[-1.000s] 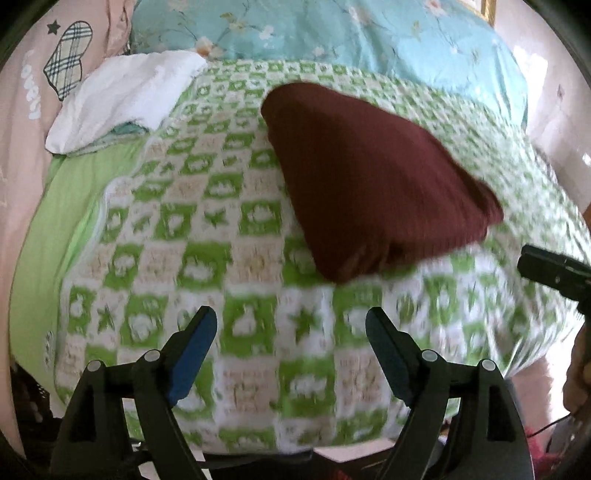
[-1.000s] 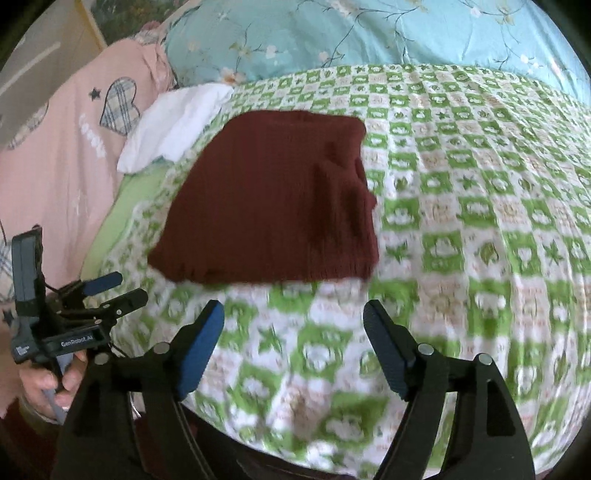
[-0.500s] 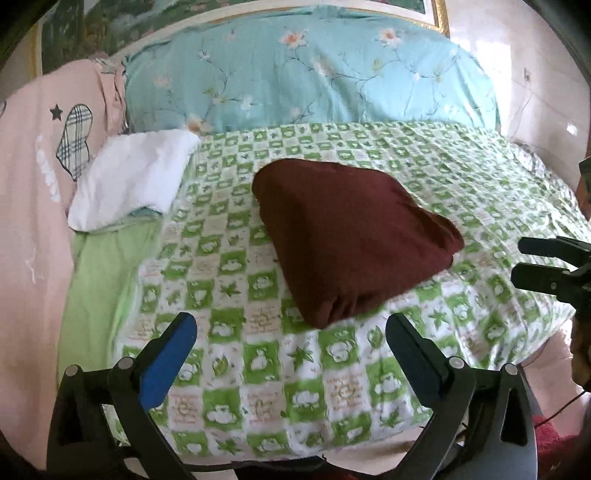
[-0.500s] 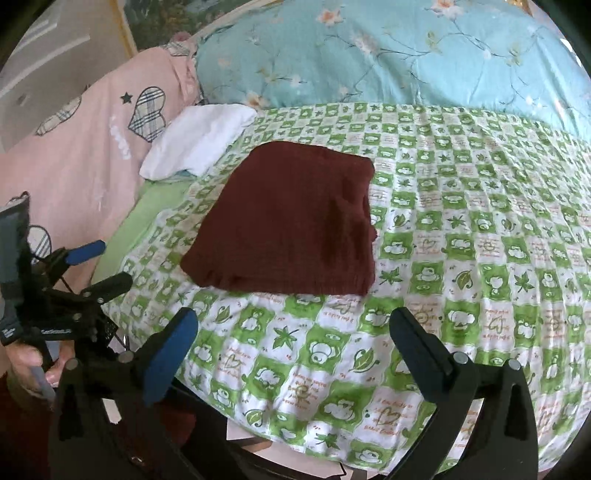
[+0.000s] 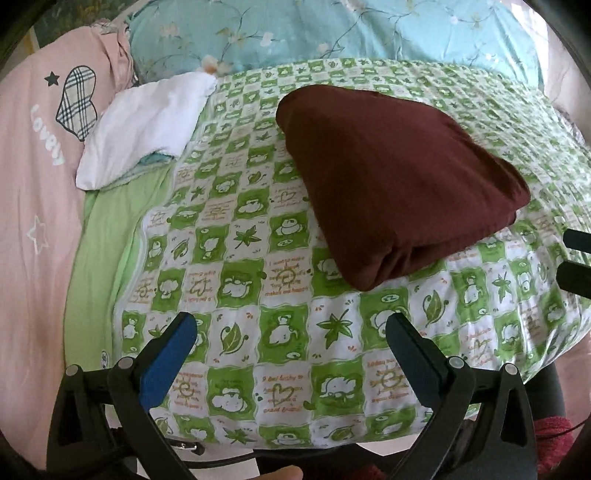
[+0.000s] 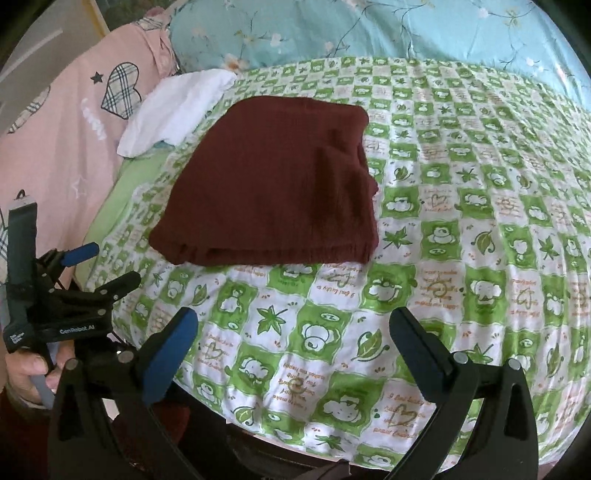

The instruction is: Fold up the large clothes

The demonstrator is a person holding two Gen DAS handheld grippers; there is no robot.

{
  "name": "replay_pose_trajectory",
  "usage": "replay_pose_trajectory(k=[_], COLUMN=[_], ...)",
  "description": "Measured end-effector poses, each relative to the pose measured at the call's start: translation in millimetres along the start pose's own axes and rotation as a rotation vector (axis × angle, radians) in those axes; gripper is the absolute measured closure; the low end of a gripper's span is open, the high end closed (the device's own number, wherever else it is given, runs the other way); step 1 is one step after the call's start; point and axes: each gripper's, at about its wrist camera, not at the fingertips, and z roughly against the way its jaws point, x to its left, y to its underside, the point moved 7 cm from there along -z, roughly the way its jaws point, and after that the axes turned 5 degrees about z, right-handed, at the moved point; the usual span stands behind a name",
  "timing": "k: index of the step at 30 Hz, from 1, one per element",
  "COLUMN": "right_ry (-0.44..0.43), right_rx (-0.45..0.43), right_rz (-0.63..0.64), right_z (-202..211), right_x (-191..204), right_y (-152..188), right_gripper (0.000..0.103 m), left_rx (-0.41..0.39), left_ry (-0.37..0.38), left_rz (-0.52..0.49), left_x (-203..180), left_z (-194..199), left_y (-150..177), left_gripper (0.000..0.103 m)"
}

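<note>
We note the maroon garment (image 5: 399, 181) lying on the bed (image 5: 280, 332), already a compact folded rectangle, its layered edges facing the near side. It sits mid-bed on the green checked cover, well apart from the white cloth (image 5: 147, 129) at the far left and the blue floral pillow (image 5: 332, 29) along the far edge. Our left claw (image 5: 291, 339) stands wide with nothing between its fingers, hovering over the near edge of the bed, clear of the garment. Our right claw (image 6: 291, 336) is equally wide and empty, also short of the cloth; the right wrist view shows the left claw off to the left in a hand (image 6: 26, 373). We judge the folding of this piece as good as done and both claws let go. The near right corner looks slightly lumpy, so the next move would likely call for either a tidy-up press there or turning to another garment; none is visible here.
</note>
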Motion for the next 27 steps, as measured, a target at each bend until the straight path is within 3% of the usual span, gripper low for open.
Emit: replay_pose_trajectory(k=[27], right_ry=[-0.015], right_rx=[0.012], right_rz=[0.109], right_z=[-4.2], right_x=[24.1], right_y=[-36.8], right_gripper=[0.0], left_rx=[-0.076], left_ry=[0.043], left_rz=[0.023], left_x=[0.6], left_z=[25.3], left_y=[-37.9], left_gripper=[0.001])
